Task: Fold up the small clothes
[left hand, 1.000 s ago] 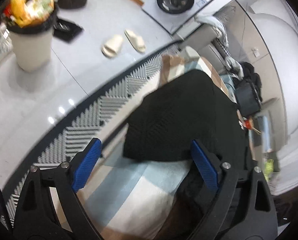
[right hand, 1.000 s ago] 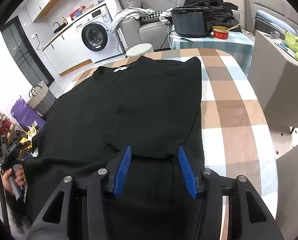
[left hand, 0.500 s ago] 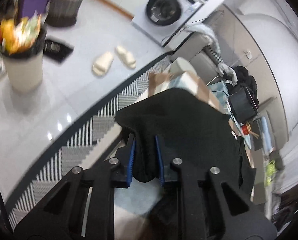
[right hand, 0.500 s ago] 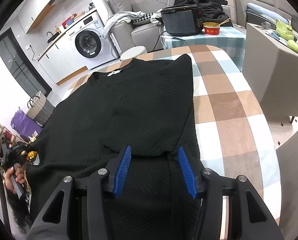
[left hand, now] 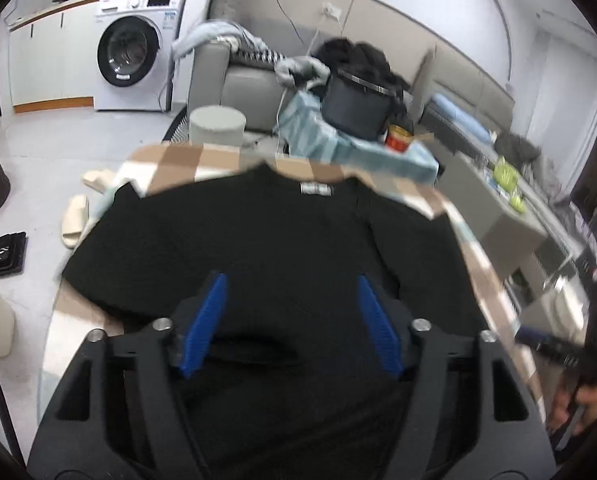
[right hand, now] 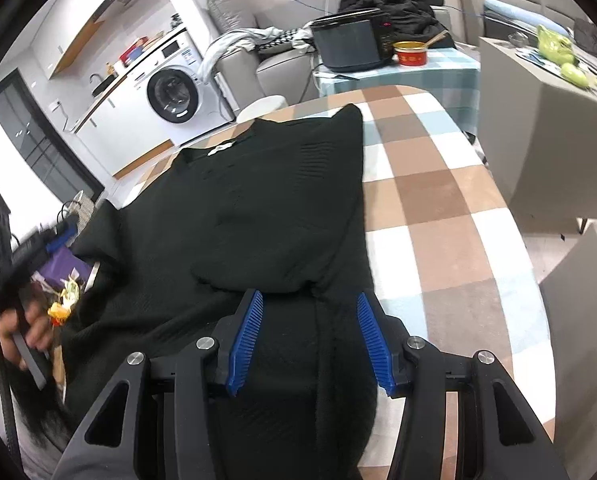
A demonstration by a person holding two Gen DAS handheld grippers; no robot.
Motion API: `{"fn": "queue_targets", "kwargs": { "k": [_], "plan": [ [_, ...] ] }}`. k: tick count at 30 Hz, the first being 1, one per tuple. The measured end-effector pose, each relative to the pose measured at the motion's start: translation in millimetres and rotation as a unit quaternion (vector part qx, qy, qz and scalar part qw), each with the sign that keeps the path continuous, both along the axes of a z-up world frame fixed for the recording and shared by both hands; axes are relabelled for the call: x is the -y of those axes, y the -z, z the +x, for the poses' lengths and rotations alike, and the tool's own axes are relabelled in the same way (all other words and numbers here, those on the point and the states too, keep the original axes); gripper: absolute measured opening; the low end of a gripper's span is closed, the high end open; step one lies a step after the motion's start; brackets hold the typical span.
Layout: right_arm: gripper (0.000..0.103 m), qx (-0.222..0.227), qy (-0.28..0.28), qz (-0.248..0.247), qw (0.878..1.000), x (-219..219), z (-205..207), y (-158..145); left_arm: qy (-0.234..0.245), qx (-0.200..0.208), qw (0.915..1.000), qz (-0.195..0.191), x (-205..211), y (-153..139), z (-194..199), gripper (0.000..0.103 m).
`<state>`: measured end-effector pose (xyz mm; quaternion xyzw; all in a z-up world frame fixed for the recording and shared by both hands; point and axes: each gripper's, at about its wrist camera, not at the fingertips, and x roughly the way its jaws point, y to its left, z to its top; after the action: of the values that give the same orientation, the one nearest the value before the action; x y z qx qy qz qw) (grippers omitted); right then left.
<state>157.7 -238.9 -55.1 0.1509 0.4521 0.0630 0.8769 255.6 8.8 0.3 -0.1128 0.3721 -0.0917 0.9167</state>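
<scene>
Swung round from the floor side of the bench, the left hand-held gripper (left hand: 290, 320) now looks along the black knit top (left hand: 266, 240) toward its collar label (left hand: 315, 188), where half a second ago it pinched a fold at the garment's edge. Its jaws have just been opening; they stand apart above the cloth with nothing pressed between the blue pads, which reads as a release after carrying that side inward. The top lies spread on the checked bench (right hand: 438, 216), collar toward the washing machine (right hand: 174, 94), one sleeve already folded across the body. On the right, the right hand-held gripper (right hand: 308, 336) hangs half-open over the hem; its pads straddle a ridge of fabric, but whether they touch it cannot be told. It probably steadies that end, ready for the next fold.
</scene>
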Motion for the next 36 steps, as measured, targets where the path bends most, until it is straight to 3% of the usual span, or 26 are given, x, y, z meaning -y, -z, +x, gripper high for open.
{"fn": "queue_targets", "kwargs": {
  "k": [3,7,13,16,17,20,23,24,28,36],
  "plan": [
    [0.052,0.004,0.002,0.004,1.0,2,-3,1,-0.018,-0.01,0.9998,-0.008,-11,7,-9,0.068],
    [0.053,-0.002,0.001,0.012,1.0,1,-3,5,-0.086,-0.03,0.9956,-0.021,-59,29,-24,0.068],
    [0.053,-0.008,-0.005,0.012,1.0,-2,1,9,-0.187,-0.081,0.978,-0.045,-146,80,-16,0.068],
    [0.053,-0.012,-0.004,0.01,1.0,-2,3,11,-0.191,-0.102,0.9721,-0.09,-169,101,0,0.067],
    [0.053,-0.014,-0.003,0.01,1.0,-2,4,12,-0.182,-0.101,0.9726,-0.104,-172,106,4,0.062],
    [0.053,-0.017,0.005,0.012,1.0,0,5,12,-0.17,-0.121,0.9734,-0.094,-168,117,22,0.049],
    [0.054,-0.017,0.01,0.014,1.0,2,5,12,-0.159,-0.135,0.9717,-0.112,-158,128,42,0.019],
    [0.054,-0.017,0.011,0.014,1.0,2,5,13,-0.158,-0.133,0.9726,-0.108,-152,130,49,0.016],
    [0.054,-0.021,0.011,0.014,1.0,3,6,16,-0.151,-0.1,0.9804,-0.077,-139,116,56,0.012],
    [0.054,-0.018,0.021,0.019,0.999,9,-2,15,-0.104,-0.047,0.9934,-0.012,-91,47,73,0.009]
  ]
}}
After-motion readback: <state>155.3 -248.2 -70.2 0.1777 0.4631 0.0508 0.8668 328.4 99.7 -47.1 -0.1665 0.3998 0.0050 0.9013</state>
